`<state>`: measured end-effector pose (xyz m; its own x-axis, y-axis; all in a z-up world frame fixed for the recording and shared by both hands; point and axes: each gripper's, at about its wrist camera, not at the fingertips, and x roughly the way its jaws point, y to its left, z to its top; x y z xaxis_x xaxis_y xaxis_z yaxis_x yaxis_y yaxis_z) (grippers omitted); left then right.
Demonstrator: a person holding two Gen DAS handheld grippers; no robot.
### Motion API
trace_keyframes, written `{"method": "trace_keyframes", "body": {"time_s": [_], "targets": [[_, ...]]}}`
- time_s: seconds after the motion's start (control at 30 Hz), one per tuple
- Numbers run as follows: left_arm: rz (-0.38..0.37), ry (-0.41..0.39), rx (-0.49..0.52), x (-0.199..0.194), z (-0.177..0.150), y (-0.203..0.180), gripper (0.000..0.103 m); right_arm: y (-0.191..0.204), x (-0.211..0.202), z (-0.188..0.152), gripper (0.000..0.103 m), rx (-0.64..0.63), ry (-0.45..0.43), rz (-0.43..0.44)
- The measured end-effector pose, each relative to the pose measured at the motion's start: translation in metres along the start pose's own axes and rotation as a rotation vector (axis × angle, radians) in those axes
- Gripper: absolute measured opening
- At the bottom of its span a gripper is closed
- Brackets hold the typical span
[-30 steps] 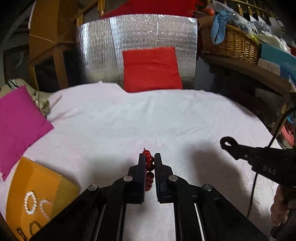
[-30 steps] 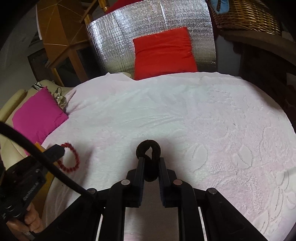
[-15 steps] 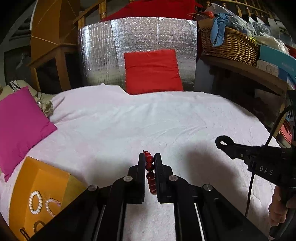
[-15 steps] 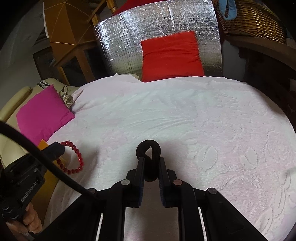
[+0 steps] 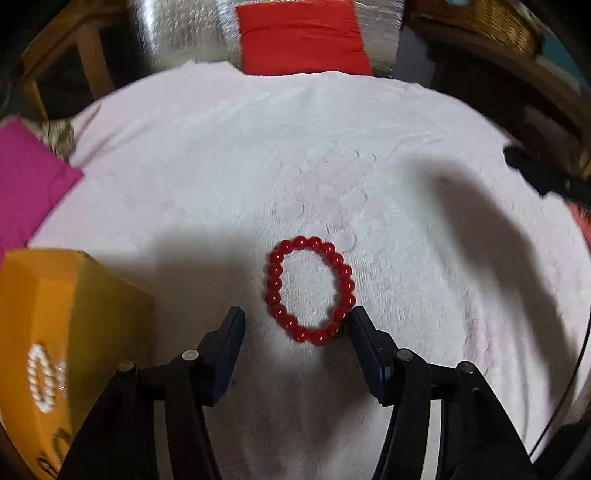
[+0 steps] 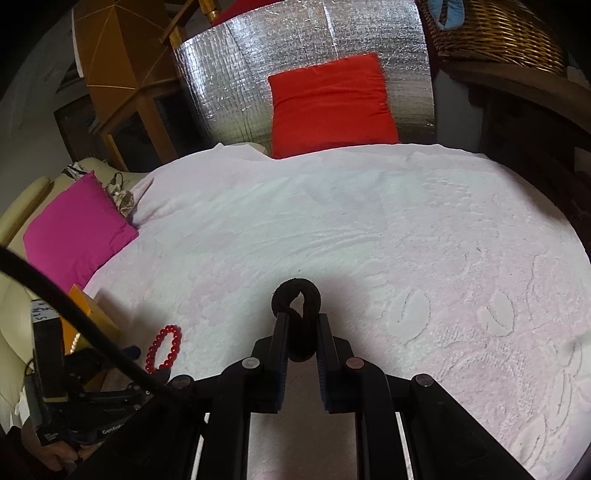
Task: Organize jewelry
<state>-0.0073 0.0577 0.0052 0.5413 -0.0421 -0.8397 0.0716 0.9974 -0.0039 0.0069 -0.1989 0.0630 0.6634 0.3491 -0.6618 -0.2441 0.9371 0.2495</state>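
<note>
A red bead bracelet (image 5: 310, 290) lies flat on the white cloth (image 5: 258, 166), just ahead of my left gripper (image 5: 295, 321), which is open with its fingers either side of the near end. It also shows in the right wrist view (image 6: 164, 349). An orange box (image 5: 55, 332) at the left holds a pearl bracelet (image 5: 40, 376). My right gripper (image 6: 301, 321) is shut on a black hair tie (image 6: 297, 295), held above the cloth.
A magenta cushion (image 6: 74, 229) lies at the cloth's left edge. A red cushion (image 6: 332, 103) leans on a silver foil panel (image 6: 229, 74) at the back. A wicker basket (image 6: 498, 33) stands on a shelf at the back right.
My left gripper opened and let go of the red bracelet, which now lies flat on the cloth. The left view tilted down towards the cloth. The right gripper kept hold of the hair tie.
</note>
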Motion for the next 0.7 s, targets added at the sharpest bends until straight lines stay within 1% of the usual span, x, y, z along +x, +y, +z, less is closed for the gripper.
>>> {"method": "trace_keyframes", "body": {"time_s": [0.07,0.13,0.3,0.37,0.4,0.43,0.47,0.5,0.6,0.7], "targets": [[-0.012,0.002,-0.020,0.003,0.003,0.002,0.061,-0.001,0.001,0.000,0.015,0.007,0.006,0.002],[-0.001,-0.005,-0.015,0.006,0.004,-0.002,0.063,-0.002,0.001,0.000,0.015,0.004,0.005,-0.003],[-0.014,-0.026,-0.032,0.010,0.011,-0.009,0.062,-0.003,-0.001,-0.001,0.015,0.002,0.002,-0.009],[-0.032,-0.036,-0.042,0.010,0.011,-0.008,0.052,-0.003,-0.001,-0.002,0.015,0.005,0.002,-0.009],[-0.042,-0.043,-0.047,0.010,0.011,-0.007,0.038,-0.003,-0.001,-0.002,0.015,0.002,0.001,-0.012],[-0.055,-0.052,-0.049,0.008,0.013,-0.009,0.021,-0.003,-0.001,-0.002,0.015,0.000,0.001,-0.012],[-0.060,-0.055,-0.048,0.006,0.012,-0.010,0.015,-0.002,-0.002,-0.002,0.015,0.001,0.000,-0.011],[-0.058,-0.058,-0.045,0.006,0.013,-0.012,0.013,-0.002,-0.002,-0.002,0.015,-0.001,-0.004,-0.009],[-0.038,-0.067,-0.046,0.001,0.013,-0.015,0.012,-0.002,-0.004,-0.002,0.015,-0.003,-0.012,-0.007],[-0.061,-0.099,-0.082,-0.011,0.014,-0.011,0.009,-0.001,-0.007,-0.002,0.015,-0.009,-0.024,-0.001]]}}
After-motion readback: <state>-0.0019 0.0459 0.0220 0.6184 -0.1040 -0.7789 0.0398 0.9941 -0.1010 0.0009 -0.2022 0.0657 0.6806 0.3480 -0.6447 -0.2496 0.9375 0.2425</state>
